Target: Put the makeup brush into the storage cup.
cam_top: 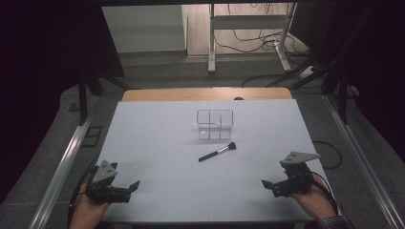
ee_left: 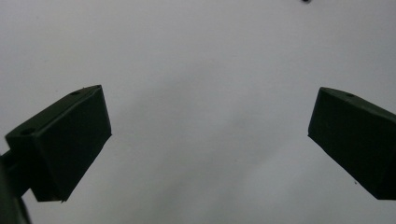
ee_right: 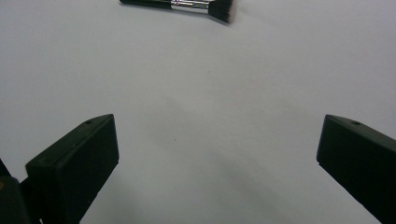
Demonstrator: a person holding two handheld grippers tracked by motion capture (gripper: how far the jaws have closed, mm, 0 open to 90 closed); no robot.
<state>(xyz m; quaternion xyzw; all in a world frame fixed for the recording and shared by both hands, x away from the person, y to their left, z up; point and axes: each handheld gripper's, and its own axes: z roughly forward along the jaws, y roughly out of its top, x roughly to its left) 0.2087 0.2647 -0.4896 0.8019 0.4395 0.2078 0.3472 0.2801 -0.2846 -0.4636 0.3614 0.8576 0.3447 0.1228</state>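
Still at the starting step, with left tool and right tool both released near the desk front, brush lying mid-desk just before the clear box; next, probably reaching and gripping its handle.

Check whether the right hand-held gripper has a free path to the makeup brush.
Probably yes: the right hand-held gripper is open, and bare table lies between it and the makeup brush.

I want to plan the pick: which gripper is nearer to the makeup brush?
Right, slightly. The right gripper sits near-right of the makeup brush, toward its bristles; the left gripper sits near-left, beyond the handle end.
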